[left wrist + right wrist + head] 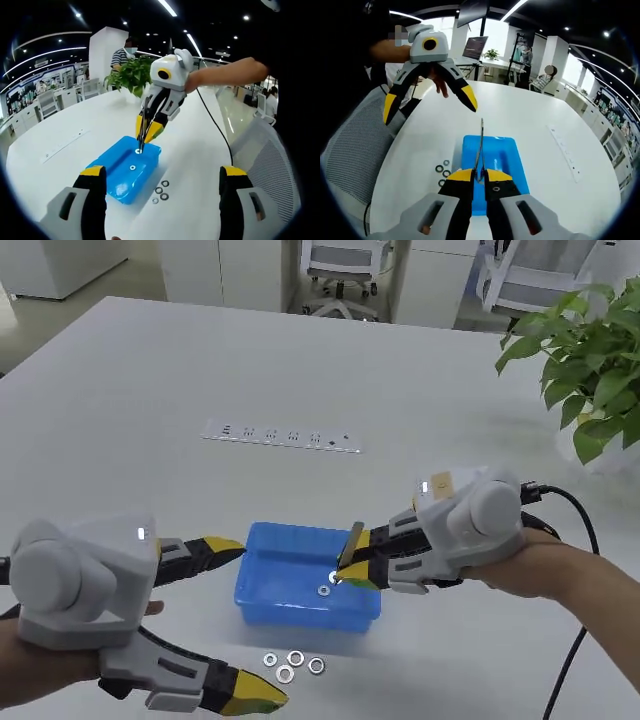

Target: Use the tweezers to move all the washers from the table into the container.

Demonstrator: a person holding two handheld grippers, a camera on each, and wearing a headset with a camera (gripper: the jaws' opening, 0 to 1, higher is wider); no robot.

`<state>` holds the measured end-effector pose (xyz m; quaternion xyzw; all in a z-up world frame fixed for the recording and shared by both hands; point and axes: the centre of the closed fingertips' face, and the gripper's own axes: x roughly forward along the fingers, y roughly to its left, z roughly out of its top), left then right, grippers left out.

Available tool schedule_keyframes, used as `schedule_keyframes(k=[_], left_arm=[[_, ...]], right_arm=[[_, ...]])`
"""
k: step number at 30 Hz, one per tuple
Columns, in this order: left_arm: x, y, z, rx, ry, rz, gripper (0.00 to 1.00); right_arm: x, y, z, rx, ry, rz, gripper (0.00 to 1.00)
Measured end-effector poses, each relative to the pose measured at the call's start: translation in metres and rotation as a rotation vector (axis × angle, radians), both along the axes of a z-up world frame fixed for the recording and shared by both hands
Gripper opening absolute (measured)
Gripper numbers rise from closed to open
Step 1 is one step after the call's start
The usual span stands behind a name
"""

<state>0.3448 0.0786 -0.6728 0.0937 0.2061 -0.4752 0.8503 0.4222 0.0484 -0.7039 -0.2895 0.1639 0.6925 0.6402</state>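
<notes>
Grippers inspected: two. My left gripper [252,623] is at the near left of the white table [150,370]. Its jaws are spread wide and hold nothing. In the left gripper view the blue container [107,170] lies ahead, between those jaws.

My right gripper [352,568] has its jaws drawn close together on one pair of tweezers [351,543]. The tweezers slant down into the container.

Washers counted: six.
- The four washers [292,666] lie in a tight cluster on the table, just beside the container's near wall and near my left gripper's lower jaw tip.
- The fifth washer [325,591] lies flat on the container floor.
- The sixth washer [138,150] sits at the tweezers' tips, inside the container. I cannot tell whether it is pinched or resting on the floor.

Other items: one power strip [280,435] lies well beyond the container. One potted plant [585,350] stands at the far right. An office chair [345,265] stands past the far edge.
</notes>
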Motion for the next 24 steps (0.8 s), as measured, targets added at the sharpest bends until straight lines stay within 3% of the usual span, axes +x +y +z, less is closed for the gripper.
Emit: schedule_keyframes(k=[15,24], left_arm=[[0.014,-0.003,0.002,-0.025,0.006,0.016,0.97],[0.032,-0.008,0.002,-0.041,-0.006,0.005,0.86]], right_arm=[[0.010,0.008,-0.030,-0.015,0.032,0.007,0.09],[0.013,0.010,-0.049,-0.037,0.048,0.012,0.09]])
